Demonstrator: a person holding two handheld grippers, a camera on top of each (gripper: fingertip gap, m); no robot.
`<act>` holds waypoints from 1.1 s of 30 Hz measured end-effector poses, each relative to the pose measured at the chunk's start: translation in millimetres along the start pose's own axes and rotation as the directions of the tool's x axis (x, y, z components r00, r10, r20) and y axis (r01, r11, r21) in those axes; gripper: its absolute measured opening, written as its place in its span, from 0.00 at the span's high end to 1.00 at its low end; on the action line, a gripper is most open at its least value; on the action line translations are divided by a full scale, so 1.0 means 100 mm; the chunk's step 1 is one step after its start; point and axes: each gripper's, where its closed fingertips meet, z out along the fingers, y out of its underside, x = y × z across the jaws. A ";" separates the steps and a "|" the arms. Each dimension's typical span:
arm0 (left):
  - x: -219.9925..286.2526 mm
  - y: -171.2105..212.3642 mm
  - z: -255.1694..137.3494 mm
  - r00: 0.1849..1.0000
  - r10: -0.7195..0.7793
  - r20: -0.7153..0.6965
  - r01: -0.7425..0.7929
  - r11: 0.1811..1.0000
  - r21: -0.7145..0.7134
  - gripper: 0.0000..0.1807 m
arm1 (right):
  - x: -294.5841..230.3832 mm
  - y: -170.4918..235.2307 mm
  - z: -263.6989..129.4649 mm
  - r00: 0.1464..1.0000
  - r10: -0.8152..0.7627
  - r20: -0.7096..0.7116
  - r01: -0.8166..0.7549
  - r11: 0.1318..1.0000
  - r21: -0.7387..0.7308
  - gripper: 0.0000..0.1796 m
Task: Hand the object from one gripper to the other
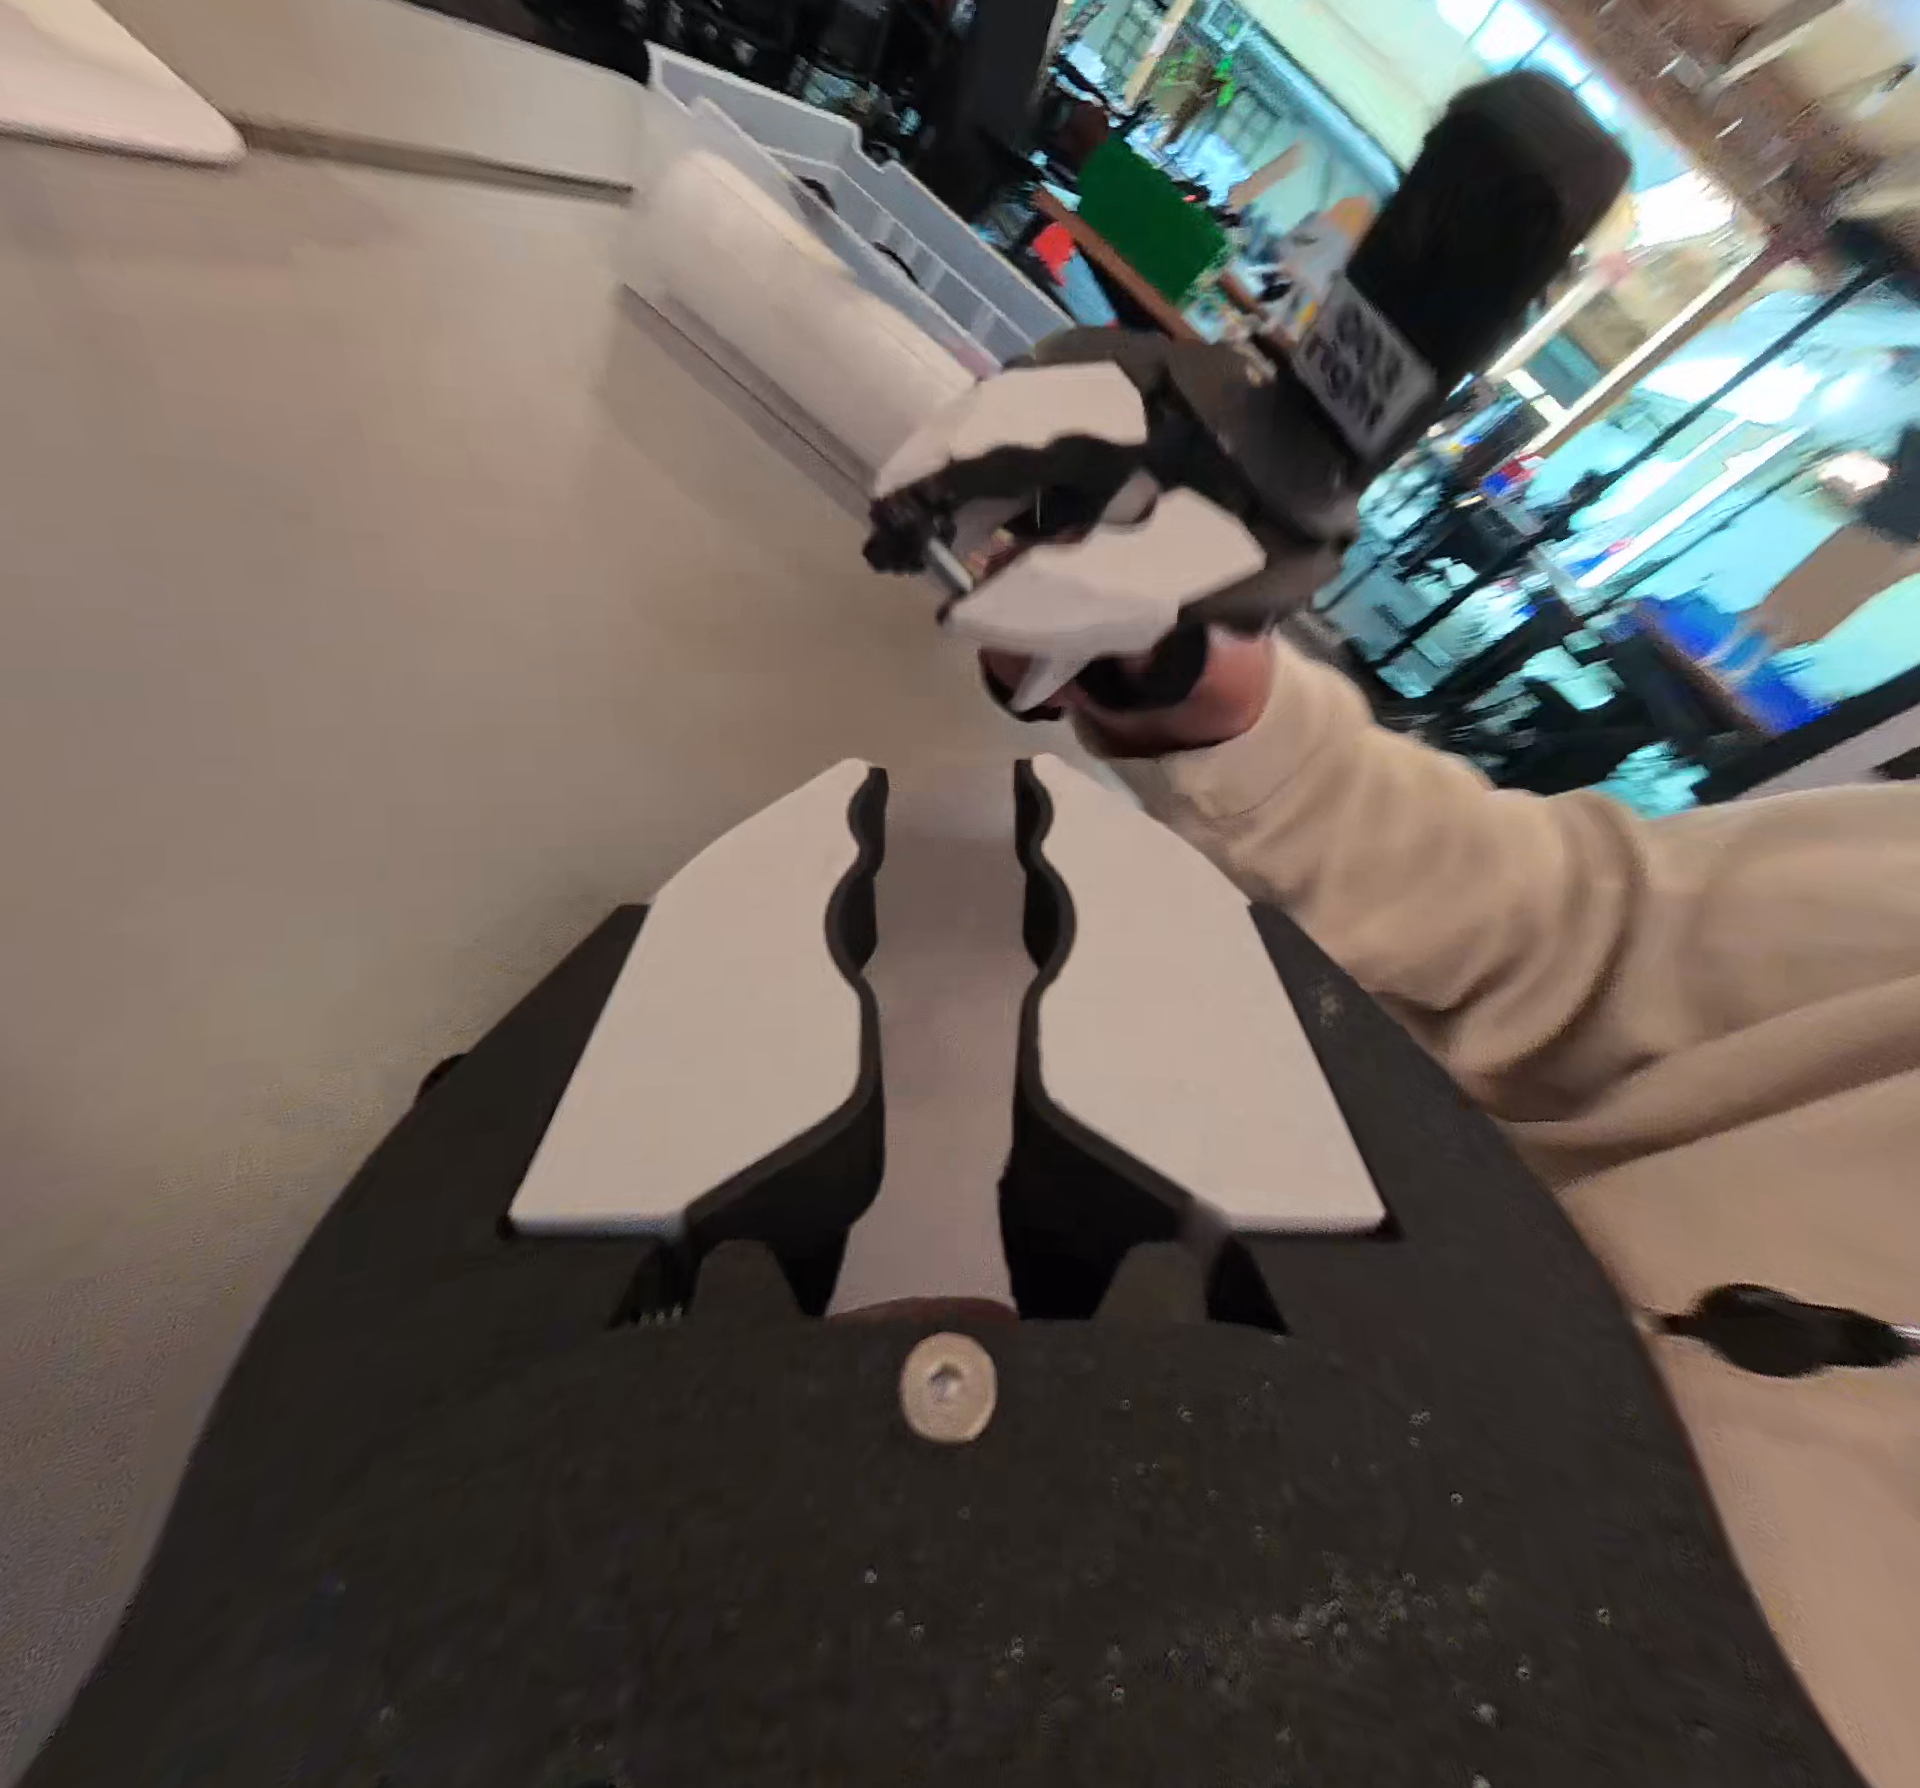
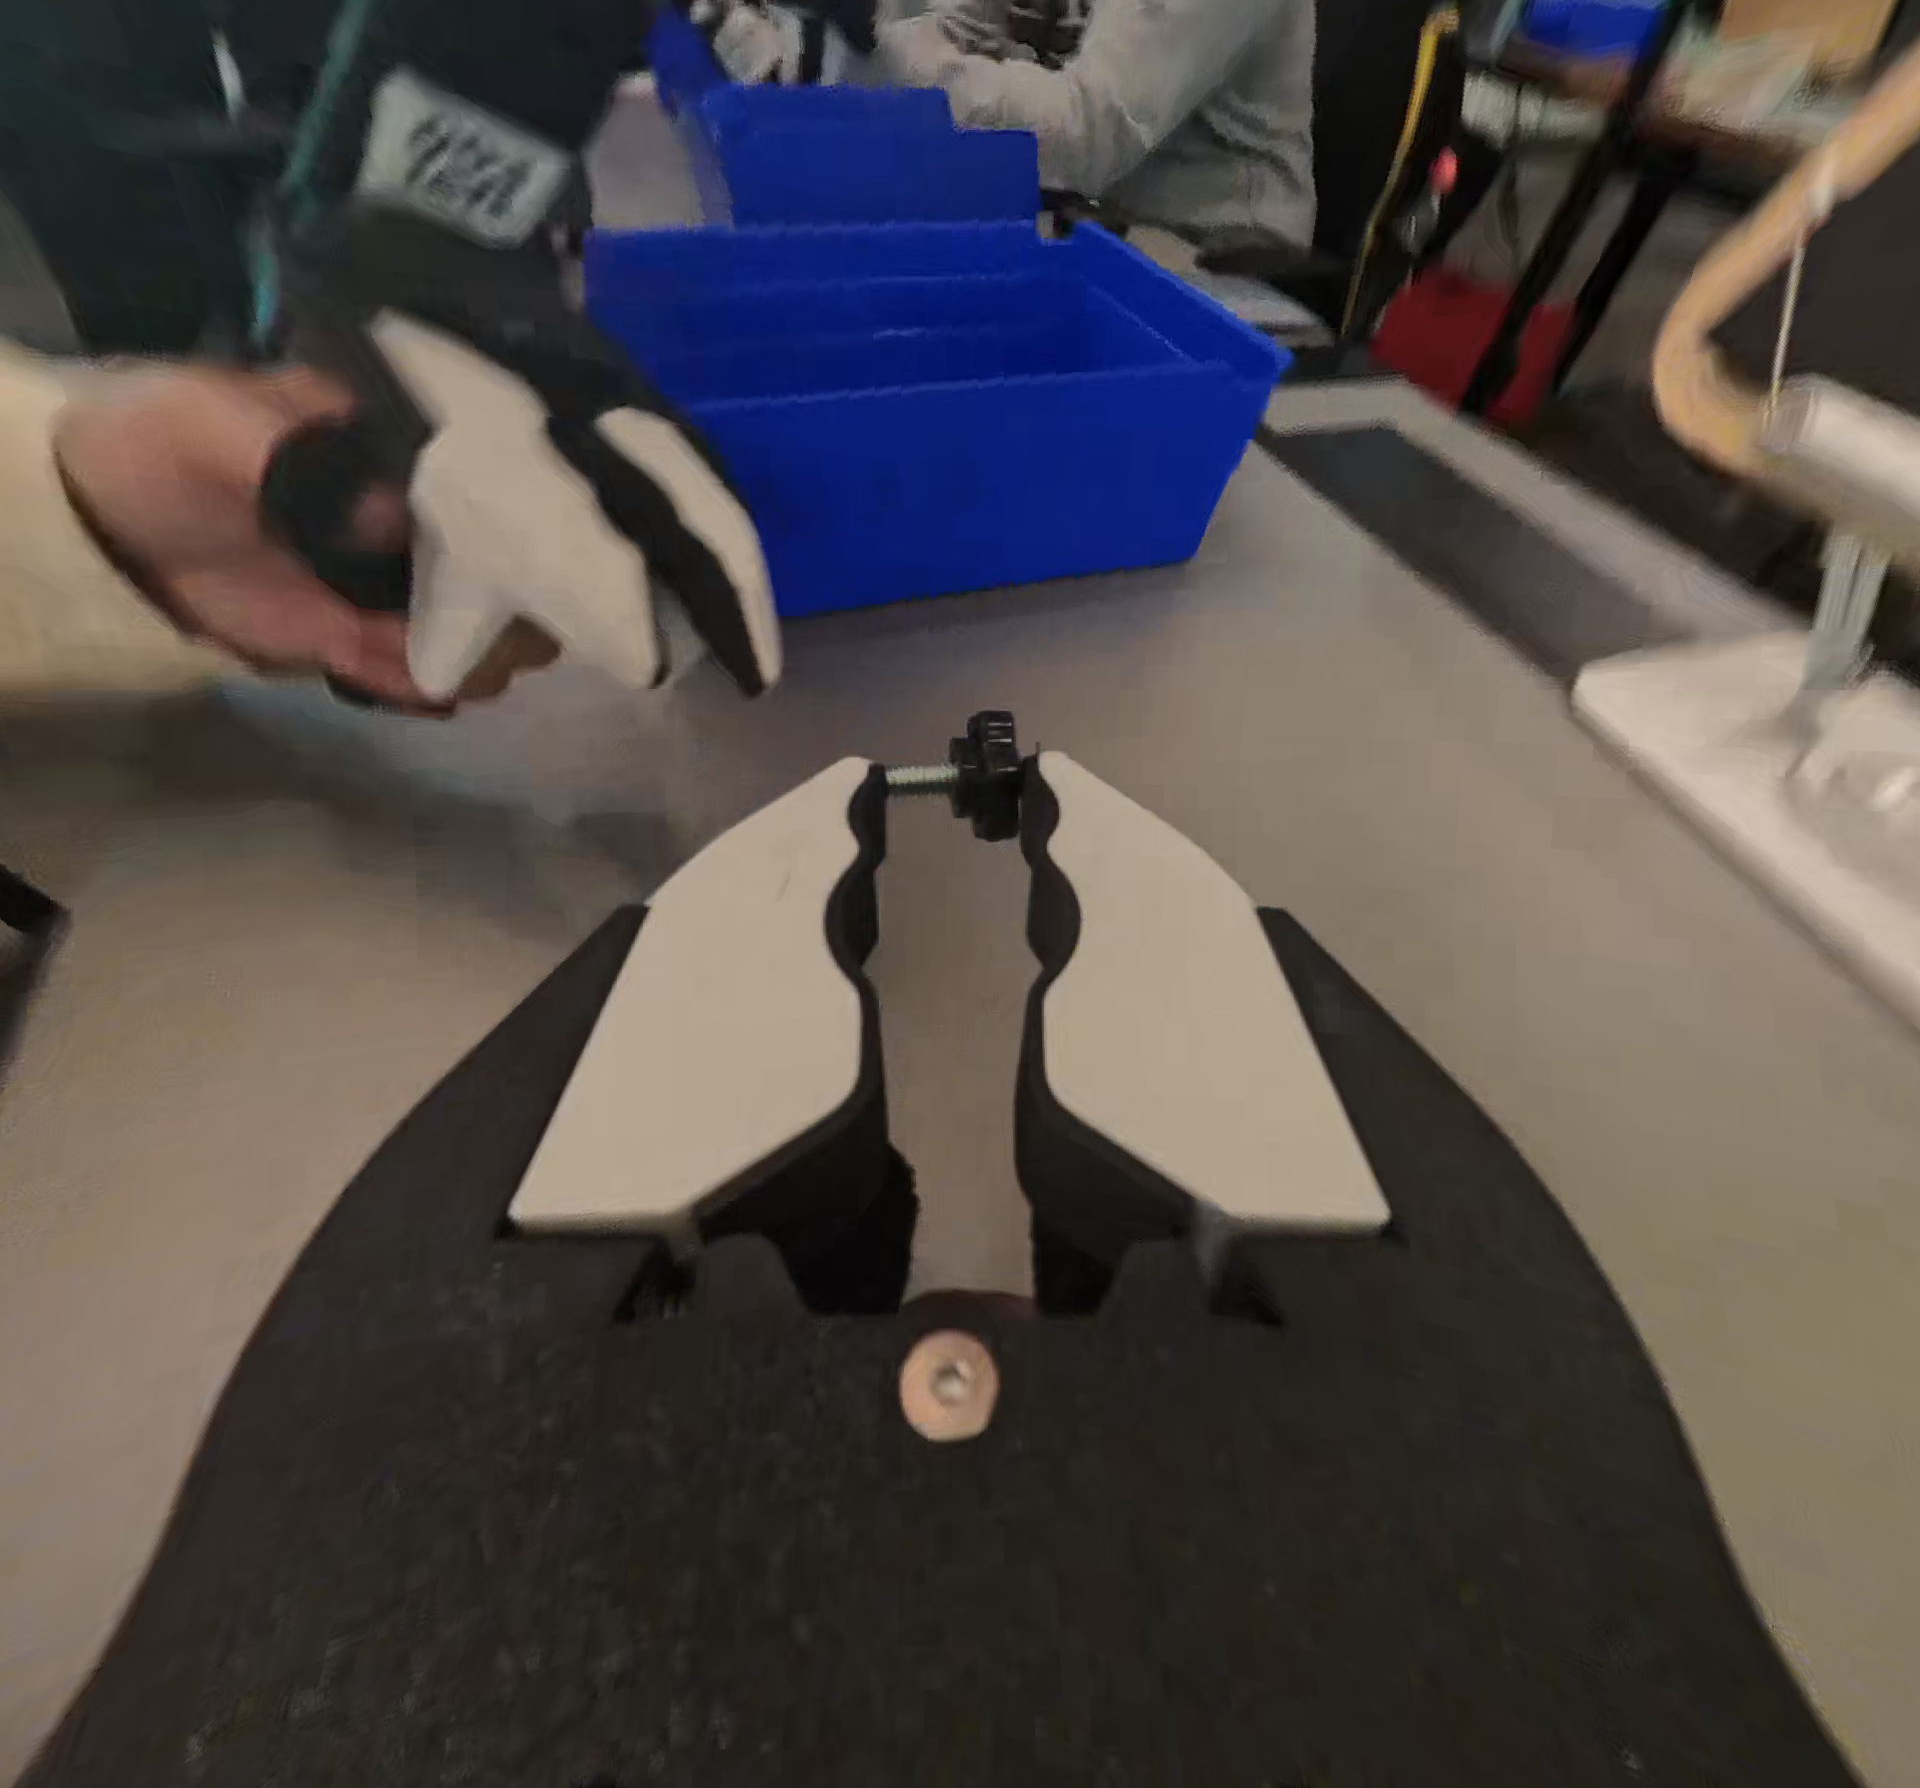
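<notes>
The object is a small black knob with a threaded metal screw [image 2: 982, 774]. My right gripper [image 2: 951, 772] is shut on it, the screw spanning crosswise between the fingertips. In the left wrist view the right gripper [image 1: 925, 549] is held up ahead, and the knob and screw [image 1: 899, 538] stick out at its tips. My left gripper [image 1: 951, 777] has its fingers a little apart with nothing between them. It shows in the right wrist view [image 2: 707, 673] to the upper left, held in a hand, apart from the knob.
The grey table [image 2: 1351, 803] lies below both grippers. Blue bins [image 2: 987, 491] stand behind the right gripper. A white stand base [image 2: 1766, 730] is at the right. Grey trays [image 1: 831, 180] are at the table's far side. A seated person [image 2: 1122, 24] is at the back. Tip to tip, the grippers are about 6 cm apart.
</notes>
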 end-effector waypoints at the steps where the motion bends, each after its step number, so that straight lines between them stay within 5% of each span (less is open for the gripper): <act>1: 0.03 -0.01 0.01 0.998 -0.051 -0.038 0.051 0.999 -0.006 0.87 | -0.07 -0.01 0.02 0.992 -0.123 -0.014 0.123 0.992 0.005 0.86; 10: 0.06 0.06 0.05 0.957 -0.253 -0.144 0.246 0.967 -0.065 0.86 | -0.48 -0.08 0.20 0.780 -0.617 -0.099 0.617 0.786 -0.033 0.86; 21: 0.10 0.12 0.09 0.946 -0.253 -0.203 0.242 0.967 -0.077 0.96 | -0.47 -0.02 0.24 0.749 -0.652 -0.118 0.646 0.758 -0.086 0.86; 27: -0.03 0.11 0.03 0.987 -0.125 -0.103 0.119 0.991 -0.067 0.97 | -0.45 0.04 0.23 0.888 -0.457 -0.040 0.455 0.889 -0.055 0.86; 30: -0.23 0.15 -0.09 0.999 0.043 0.022 -0.040 0.991 -0.126 0.97 | -0.39 0.14 0.17 0.972 -0.210 0.101 0.218 0.973 -0.077 0.83; 33: -0.27 0.27 -0.16 0.970 0.238 0.055 -0.217 0.944 -0.250 0.97 | -0.44 0.18 0.07 0.949 0.088 0.301 -0.050 0.990 -0.131 0.84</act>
